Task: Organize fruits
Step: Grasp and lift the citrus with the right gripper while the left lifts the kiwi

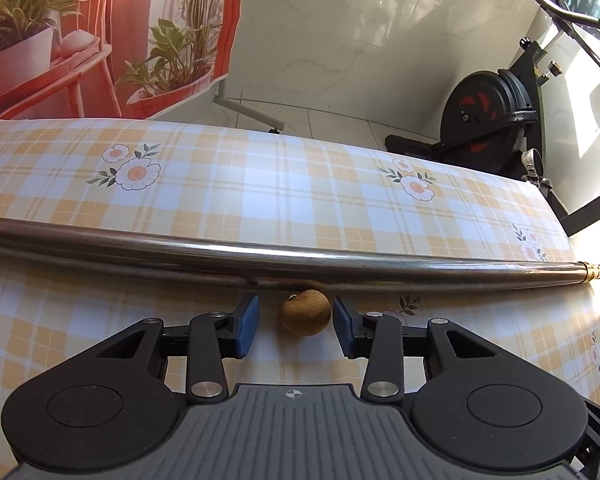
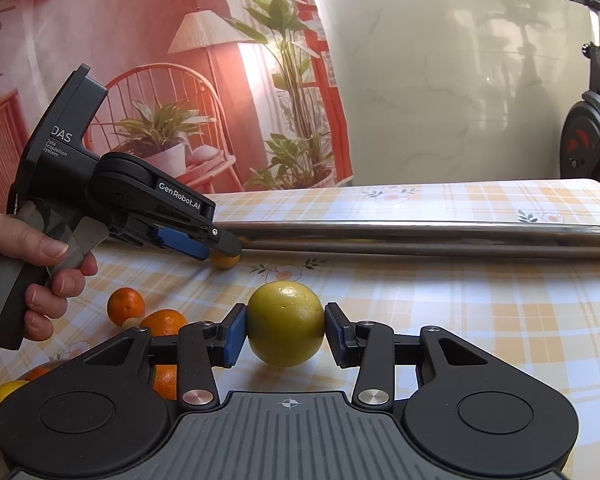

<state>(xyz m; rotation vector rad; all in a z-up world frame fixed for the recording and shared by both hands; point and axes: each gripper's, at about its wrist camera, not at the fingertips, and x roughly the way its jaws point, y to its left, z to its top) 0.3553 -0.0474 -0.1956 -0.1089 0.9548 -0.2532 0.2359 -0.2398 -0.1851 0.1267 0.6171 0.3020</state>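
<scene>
The fruits are what I'm sorting, and two of them are in play at the metal rod [image 1: 260, 256] that lies across the checked tablecloth [image 1: 220, 184].

My left gripper [image 1: 296, 320] stands spread around a small brown fruit [image 1: 306, 312] that sits just on my side of the rod, apparently touching it. The right pad looks almost on the fruit, the left pad stands clearly apart. My worry: closing from this offset would push the fruit sideways along the rod before both pads meet it, and being round it could roll out or slip under the rod's curve. The fingertips are also near the rod, so pressing forward may jam them against it.

My right gripper [image 2: 285, 330] is clamped on a yellow-green fruit [image 2: 285, 324], near side of the rod, pads at its widest line. It looks smooth and glossy, so I judge a loose squeeze could let it slide down.

The brown fruit is dull, rough-skinned, with a dark stem end; the yellow-green one has faint speckles. Several oranges [image 2: 126, 306] lie further from the rod, near the person's hand [image 2: 40, 264], where a swinging gripper could knock them.
</scene>
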